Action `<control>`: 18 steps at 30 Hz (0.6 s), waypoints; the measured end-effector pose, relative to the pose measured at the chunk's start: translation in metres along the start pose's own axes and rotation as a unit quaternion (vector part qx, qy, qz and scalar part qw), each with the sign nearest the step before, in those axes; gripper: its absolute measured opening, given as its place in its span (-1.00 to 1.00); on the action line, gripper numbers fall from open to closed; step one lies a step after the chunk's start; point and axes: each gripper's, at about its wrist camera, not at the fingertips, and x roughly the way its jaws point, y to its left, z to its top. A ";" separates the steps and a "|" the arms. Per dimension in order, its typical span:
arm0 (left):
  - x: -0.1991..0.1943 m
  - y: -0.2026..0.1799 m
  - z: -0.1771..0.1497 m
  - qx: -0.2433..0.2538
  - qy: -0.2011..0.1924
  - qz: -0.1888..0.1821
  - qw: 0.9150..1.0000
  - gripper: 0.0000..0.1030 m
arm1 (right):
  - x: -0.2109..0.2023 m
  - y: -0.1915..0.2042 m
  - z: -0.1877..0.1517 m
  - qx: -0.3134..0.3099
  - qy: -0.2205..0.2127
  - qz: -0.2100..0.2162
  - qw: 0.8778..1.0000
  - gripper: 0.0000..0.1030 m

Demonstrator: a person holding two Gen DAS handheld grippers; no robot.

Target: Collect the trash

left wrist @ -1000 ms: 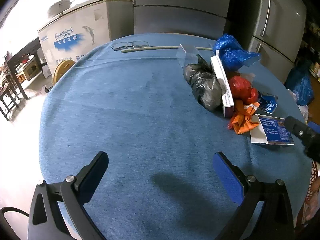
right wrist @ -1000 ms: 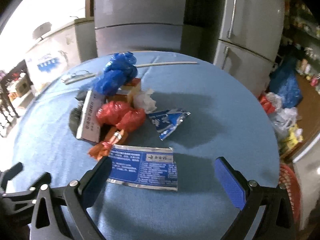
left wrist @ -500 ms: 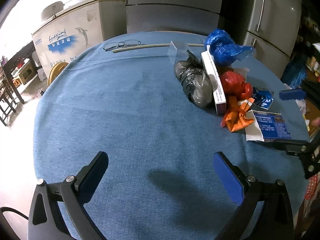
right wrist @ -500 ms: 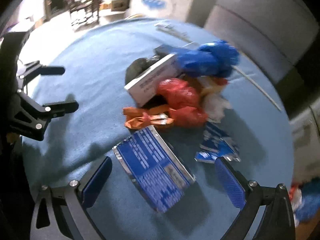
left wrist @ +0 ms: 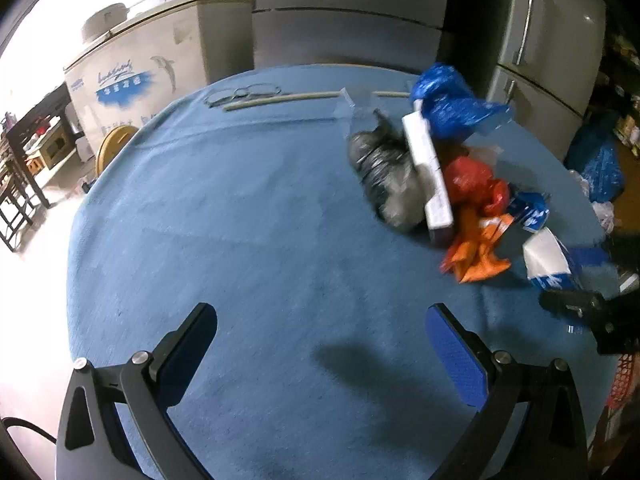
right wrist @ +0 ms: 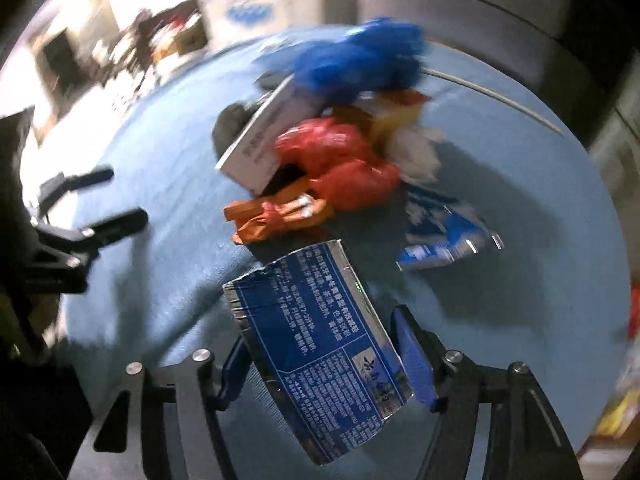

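1. My right gripper [right wrist: 322, 364] has just been closing, and the blue printed foil packet [right wrist: 320, 344] now sits between its blue pads; both pads appear to press the packet's edges, so I read it as pinching the packet.
2. The packet is tilted, its far end near the orange wrapper [right wrist: 276, 216] at the front of the trash pile.
3. My left gripper [left wrist: 322, 356] has its fingers spread wide with nothing between them, over bare blue tablecloth [left wrist: 240, 220].
4. The trash pile lies on the far right part of the round table in the left wrist view: a grey-black plastic bag [left wrist: 384, 176], a long white carton [left wrist: 428, 172] leaning on it, a red plastic bag [left wrist: 472, 184], the orange wrapper [left wrist: 476, 252] and a blue plastic bag [left wrist: 452, 104] at the back.
5. A small blue-and-white sachet [right wrist: 448, 236] lies just right of the red bag [right wrist: 344, 164], apart from my packet.
6. Eyeglasses [left wrist: 244, 94] and a pale stick [left wrist: 280, 100] lie at the table's far edge, well apart from the pile.
7. The right wrist view is blurred, so I cannot read the print on the packet.
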 end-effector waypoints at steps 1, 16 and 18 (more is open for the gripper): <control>0.000 -0.003 0.004 0.003 -0.002 -0.003 1.000 1.00 | -0.006 -0.005 -0.008 0.030 -0.012 0.005 0.999 0.33; 0.061 -0.049 0.062 0.005 0.070 -0.066 0.995 0.02 | -0.035 -0.016 -0.049 0.169 -0.095 0.012 0.981 0.33; 0.067 -0.047 0.064 -0.011 0.079 -0.074 0.994 -0.11 | -0.034 -0.015 -0.051 0.171 -0.098 0.010 0.980 0.33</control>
